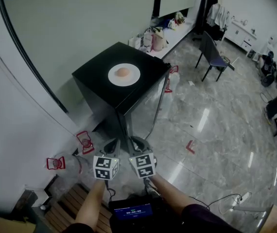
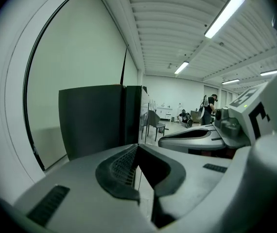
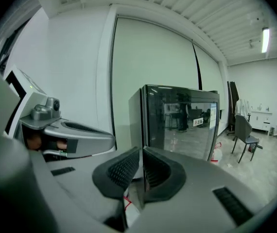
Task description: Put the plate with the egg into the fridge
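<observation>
Both tools were empty and pressed together: the left gripper [image 1: 111, 146] and the right gripper [image 1: 138, 143] hung side by side low in the head view, and each gripper's own view showed its ribbed pads meeting with nothing between them. The plate [image 1: 113, 77] sat near the middle of the top of the black fridge [image 1: 95, 76], with the egg [image 1: 123, 72] lying loose at its centre, well apart from both grippers. The glass door [image 3: 182, 125] appeared shut. The likeliest trouble was the egg itself: nothing held it on the plate, so a plate pinched at one side of the rim and lifted unevenly would probably tip and let the egg roll off and break on the floor. The rim looked thin and smooth, so a shallow pinch might slip and drop the whole plate. Jaws brought in while pressed together would only shove the plate toward the edge of the top instead of taking it. The order of moves also mattered: if both grippers took the plate before the door was opened, neither would be free for the door, and working it one-handed with a loaded plate would invite a tilt
</observation>
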The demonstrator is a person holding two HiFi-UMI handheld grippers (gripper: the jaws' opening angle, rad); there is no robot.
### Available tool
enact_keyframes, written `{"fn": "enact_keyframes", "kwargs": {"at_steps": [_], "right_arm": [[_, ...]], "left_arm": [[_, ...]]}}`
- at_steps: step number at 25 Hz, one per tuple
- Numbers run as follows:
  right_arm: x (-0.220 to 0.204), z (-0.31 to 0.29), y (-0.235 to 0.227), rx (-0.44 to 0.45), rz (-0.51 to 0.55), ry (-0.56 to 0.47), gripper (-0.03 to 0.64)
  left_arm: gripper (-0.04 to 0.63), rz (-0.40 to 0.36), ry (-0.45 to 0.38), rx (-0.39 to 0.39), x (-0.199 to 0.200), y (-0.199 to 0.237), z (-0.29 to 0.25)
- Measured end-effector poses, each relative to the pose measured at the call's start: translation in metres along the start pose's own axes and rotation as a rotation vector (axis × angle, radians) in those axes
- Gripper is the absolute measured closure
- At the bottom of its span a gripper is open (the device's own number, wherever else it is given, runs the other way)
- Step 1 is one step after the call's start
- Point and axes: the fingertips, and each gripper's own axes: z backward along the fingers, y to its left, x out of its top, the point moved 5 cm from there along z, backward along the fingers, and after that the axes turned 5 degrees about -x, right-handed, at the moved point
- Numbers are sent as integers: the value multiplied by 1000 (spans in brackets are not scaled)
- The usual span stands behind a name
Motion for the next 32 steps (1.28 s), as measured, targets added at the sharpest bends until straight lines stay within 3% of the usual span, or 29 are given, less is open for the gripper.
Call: {"fn": "enact_keyframes", "kwargs": {"at_steps": [5,14,21,27,32], "right_arm": [[-21,-27,4,-48,7,30,600],[-58,-79,-6,-181,-30,100,534],[-57,-89,-6,-292,-35,67,523],[-57,-94,-2,-437,-3,63,514],[-57,-94,-2,-429,-34,43,515]], "left_arm": [[586,4,20,-34,-20,14,-19],[586,69,40,-68,-51,48,-50],[586,94,65,-78,-66,68,-50],[586,103,78,-89,-72,74,-50],[586,103,84,-101,-77,79,-47]]}}
